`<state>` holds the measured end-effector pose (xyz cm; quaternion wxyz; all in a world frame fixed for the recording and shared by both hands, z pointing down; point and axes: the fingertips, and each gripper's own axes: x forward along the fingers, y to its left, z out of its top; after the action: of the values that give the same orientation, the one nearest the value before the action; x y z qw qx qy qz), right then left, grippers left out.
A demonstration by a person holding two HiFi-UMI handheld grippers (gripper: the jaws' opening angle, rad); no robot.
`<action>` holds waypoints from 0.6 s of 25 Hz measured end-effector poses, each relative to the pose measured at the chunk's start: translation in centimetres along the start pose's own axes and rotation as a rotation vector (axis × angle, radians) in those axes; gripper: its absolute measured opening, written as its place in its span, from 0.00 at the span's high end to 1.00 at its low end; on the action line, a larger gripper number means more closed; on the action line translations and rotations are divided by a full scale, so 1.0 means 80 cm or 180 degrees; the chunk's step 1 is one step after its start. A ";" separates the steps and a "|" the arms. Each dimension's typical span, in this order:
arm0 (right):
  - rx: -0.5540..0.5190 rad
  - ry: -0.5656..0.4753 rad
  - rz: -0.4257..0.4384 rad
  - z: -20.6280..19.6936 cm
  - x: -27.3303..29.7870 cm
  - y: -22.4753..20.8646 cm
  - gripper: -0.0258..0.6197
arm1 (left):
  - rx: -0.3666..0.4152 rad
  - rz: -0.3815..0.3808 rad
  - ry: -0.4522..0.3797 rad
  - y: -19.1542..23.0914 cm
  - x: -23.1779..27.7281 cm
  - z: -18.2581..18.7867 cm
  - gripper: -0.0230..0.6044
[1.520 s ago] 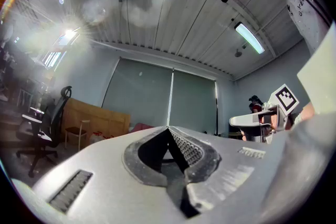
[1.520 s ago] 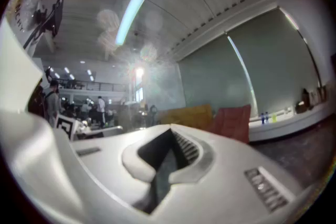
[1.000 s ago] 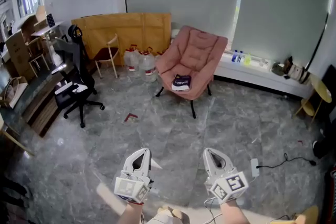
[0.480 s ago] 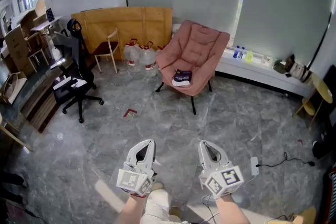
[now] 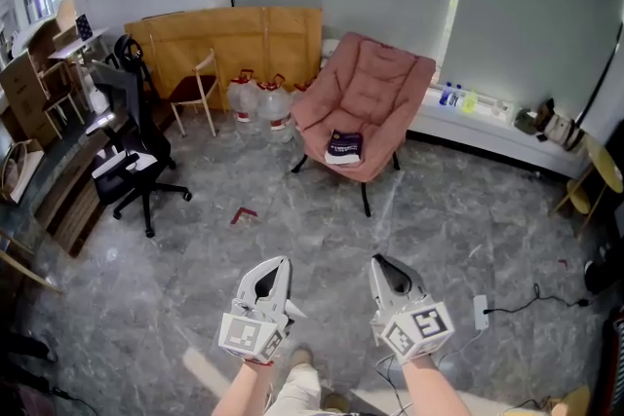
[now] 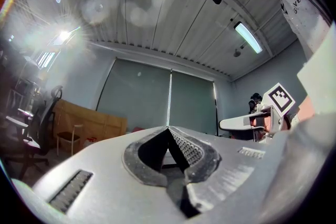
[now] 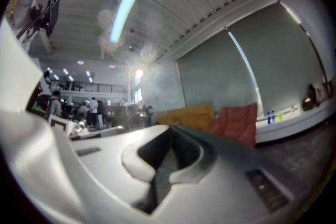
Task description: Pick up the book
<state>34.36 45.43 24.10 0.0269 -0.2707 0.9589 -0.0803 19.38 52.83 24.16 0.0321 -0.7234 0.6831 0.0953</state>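
Head view: the book [image 5: 344,147] lies flat on the seat of a pink armchair [image 5: 382,81] at the far side of the room, a little right of centre. It is well apart from both grippers. The left gripper [image 5: 278,262] and the right gripper [image 5: 379,262] are held side by side over the grey stone floor [image 5: 322,229] at the near edge, both pointing toward the armchair. Each has its fingers pressed together with nothing between them. To the left of the armchair stand water jugs [image 5: 259,98], a wooden chair [image 5: 198,94] and a broad wooden panel [image 5: 234,36] against the wall. Nearer on the left is a black office chair [image 5: 132,161]. A white power strip [image 5: 480,312] lies on the floor to the right.

Left gripper view: the fingers [image 6: 190,150] meet at their tips, shut on nothing. Beyond them are the grey window blinds [image 6: 168,105] and, on the left, the wooden panel. The right gripper's marker cube [image 6: 278,100] shows at the right.

Right gripper view: the fingers [image 7: 137,162] are closed against each other, empty. The armchair [image 7: 239,122] shows just right of them in the distance, with the wooden panel to its left. The book cannot be made out here.
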 end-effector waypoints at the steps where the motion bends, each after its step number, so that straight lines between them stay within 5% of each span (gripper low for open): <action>1: 0.0002 -0.0014 -0.0028 0.001 0.009 -0.004 0.94 | -0.0012 0.0014 0.0001 0.009 0.006 -0.001 0.95; 15: -0.0027 -0.0072 -0.0174 -0.006 0.116 -0.025 0.94 | -0.0104 0.0001 0.0065 0.099 0.066 -0.019 0.95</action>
<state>27.44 38.91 24.81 0.0344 -0.2978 0.9512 -0.0738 11.90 46.83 25.38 0.0132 -0.7247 0.6818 0.0990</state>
